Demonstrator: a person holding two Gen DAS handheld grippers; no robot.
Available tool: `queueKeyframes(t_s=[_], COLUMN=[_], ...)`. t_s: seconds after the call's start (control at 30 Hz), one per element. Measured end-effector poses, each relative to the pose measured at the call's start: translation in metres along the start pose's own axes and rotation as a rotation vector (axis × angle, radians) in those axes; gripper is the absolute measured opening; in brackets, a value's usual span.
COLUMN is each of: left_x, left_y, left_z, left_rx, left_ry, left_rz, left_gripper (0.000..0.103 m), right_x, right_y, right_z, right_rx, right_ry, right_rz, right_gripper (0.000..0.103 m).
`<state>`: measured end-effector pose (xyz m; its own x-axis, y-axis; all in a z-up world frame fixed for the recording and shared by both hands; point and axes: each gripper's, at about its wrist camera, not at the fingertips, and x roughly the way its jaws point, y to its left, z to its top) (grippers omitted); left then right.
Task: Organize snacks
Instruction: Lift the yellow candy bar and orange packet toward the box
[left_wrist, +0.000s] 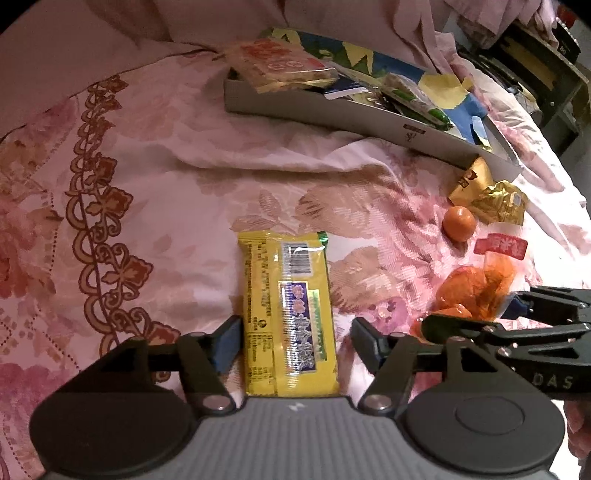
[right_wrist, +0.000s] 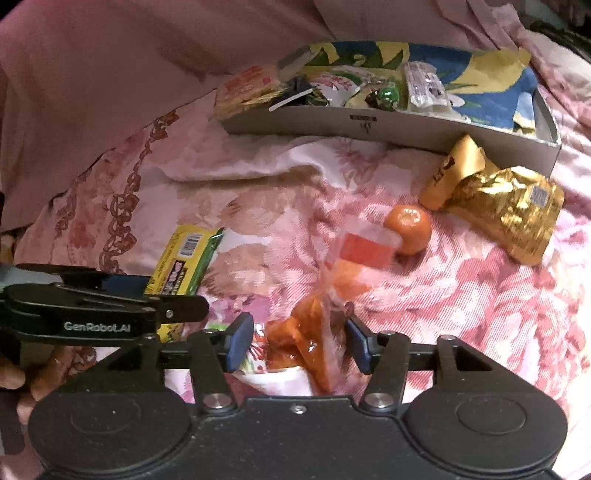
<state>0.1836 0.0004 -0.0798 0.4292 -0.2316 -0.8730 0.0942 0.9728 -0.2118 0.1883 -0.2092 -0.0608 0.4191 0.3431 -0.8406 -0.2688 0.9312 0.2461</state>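
Left wrist view: A yellow snack packet (left_wrist: 290, 314) is seen lying flat on the bed cover (left_wrist: 155, 177), lengthwise between the jaws of the left gripper (left_wrist: 293, 341). It is judged light, thin and crinkly, its film slippery; the long edges at mid-length are judged the best place to take hold. The jaws are seen parted. The left pad lies at or just beside the packet's edge, and contact cannot be told; a gap is seen at the right pad. Nothing is judged held. The grey box (left_wrist: 332, 110) of sorted snacks is seen at the far side.

Right wrist view: A clear bag of orange pieces (right_wrist: 317, 332) is seen between the jaws of the right gripper (right_wrist: 299, 341), near the loose orange (right_wrist: 408, 229) and the gold pouch (right_wrist: 498, 210). The bag is judged soft, loose and easily crushed; the gathered neck under its red label is judged the safer hold. The jaws are seen released, the left pad clear of the bag. The picture is blurred at the right pad, so contact there cannot be told.
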Motion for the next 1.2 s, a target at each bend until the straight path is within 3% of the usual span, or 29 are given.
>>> queueKeyframes(t_s=[0.17,0.3,0.47,0.5,0.53,0.73,0.9,1.2], left_x=[-0.001,-0.001,-0.001,-0.001,-0.001,-0.005,-0.008,-0.015], left_y=[0.005,0.004,-0.002,-0.003,-0.003,0.0,0.0,0.004], left_z=[0.0,-0.001,-0.002,-0.002,-0.002,-0.003,-0.003,0.0], left_rx=[-0.013,0.002,0.039,0.042,0.042,-0.007,-0.029,-0.098], left_ry=[0.0,-0.002,-0.007,-0.008,-0.009,-0.017,-0.035,-0.1], left_rz=[0.003,0.013,0.032,0.034,0.034,-0.023,-0.058,-0.162], left_gripper=[0.058,0.055,0.052,0.052,0.052,0.052,0.052,0.052], right_x=[-0.002,0.005,0.011,0.01,0.01,0.01,0.002,-0.01], right_y=[0.008,0.014,0.033,0.037,0.039,0.043,0.048,0.036], right_z=[-0.003,-0.008,-0.018,-0.019,-0.019,-0.021,-0.02,-0.008], right_rx=[-0.022,-0.061,-0.192,-0.221,-0.24,-0.267,-0.338,-0.303], right_ry=[0.007,0.027,0.015,0.003,-0.002,-0.016,-0.087,-0.195], right_rz=[0.021,0.017,-0.053,-0.075,-0.092,-0.11,-0.177,-0.235], right_gripper=[0.073,0.073,0.063,0.051,0.048,0.047,0.047,0.047])
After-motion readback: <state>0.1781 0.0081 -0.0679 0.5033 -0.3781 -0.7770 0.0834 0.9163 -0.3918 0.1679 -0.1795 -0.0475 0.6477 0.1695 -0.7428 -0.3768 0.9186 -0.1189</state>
